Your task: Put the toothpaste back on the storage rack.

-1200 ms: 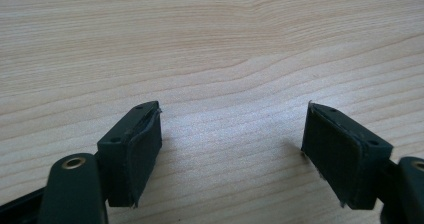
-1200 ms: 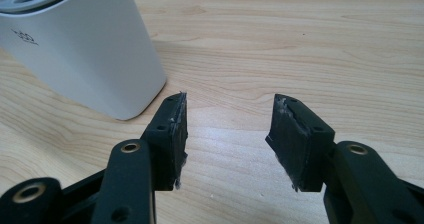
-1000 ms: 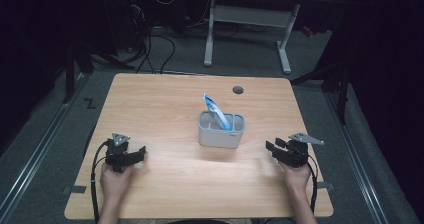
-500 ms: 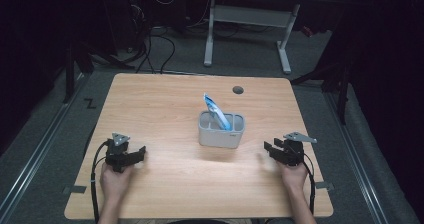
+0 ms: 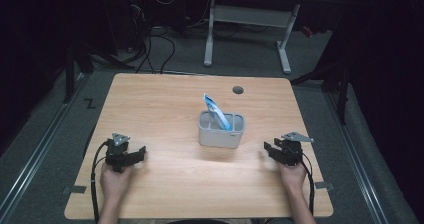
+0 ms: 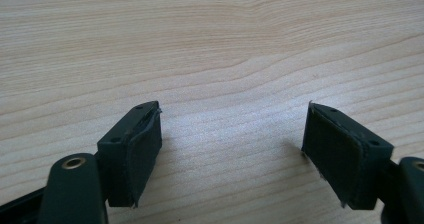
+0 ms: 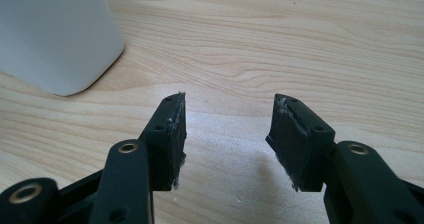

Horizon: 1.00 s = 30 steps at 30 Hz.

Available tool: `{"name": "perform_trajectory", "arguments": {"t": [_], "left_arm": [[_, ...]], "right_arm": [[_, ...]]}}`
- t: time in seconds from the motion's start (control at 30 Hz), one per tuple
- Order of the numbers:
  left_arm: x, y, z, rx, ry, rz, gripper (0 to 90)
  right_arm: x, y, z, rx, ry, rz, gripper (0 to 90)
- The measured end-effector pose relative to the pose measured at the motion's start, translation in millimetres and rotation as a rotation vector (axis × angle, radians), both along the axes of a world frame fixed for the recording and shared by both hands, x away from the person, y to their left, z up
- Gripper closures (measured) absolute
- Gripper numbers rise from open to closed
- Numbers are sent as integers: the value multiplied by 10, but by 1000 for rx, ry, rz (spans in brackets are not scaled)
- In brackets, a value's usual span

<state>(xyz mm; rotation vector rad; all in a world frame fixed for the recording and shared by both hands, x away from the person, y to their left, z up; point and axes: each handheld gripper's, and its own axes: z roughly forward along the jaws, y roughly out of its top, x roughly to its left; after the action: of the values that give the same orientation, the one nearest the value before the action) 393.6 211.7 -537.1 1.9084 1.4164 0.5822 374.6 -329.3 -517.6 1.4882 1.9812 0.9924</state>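
A grey two-compartment holder [image 5: 221, 130] stands on the wooden bench [image 5: 165, 104], between the two tools and a little beyond them. A blue and white packet [image 5: 216, 112] leans in it, tilted up and away toward the left tool's side; which compartment it sits in I cannot tell.

The right tool [image 5: 270, 149] rests low over the bench, its jaws standing apart with bare wood between them. In the right gripper view the holder's pale wall [image 7: 55, 34] sits ahead and to one side of that tool [image 7: 227, 129], near but not touching.

The left tool [image 5: 141, 153] is wide open on nothing, well apart from the holder; only plain wood lies ahead of it [image 6: 232, 134]. A round cable hole [image 5: 238, 90] lies past the holder.
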Motion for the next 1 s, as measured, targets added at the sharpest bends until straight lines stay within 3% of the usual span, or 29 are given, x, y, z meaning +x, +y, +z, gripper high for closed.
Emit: {"name": "perform_trajectory", "arguments": {"t": [0.7, 1.0], "left_arm": [[0, 0, 0, 0, 0, 0, 241], [-1, 1, 0, -1, 0, 0, 241]], "right_arm": [[52, 10, -84, -24, 28, -18, 457], [64, 78, -126, -87, 48, -15, 418]]}}
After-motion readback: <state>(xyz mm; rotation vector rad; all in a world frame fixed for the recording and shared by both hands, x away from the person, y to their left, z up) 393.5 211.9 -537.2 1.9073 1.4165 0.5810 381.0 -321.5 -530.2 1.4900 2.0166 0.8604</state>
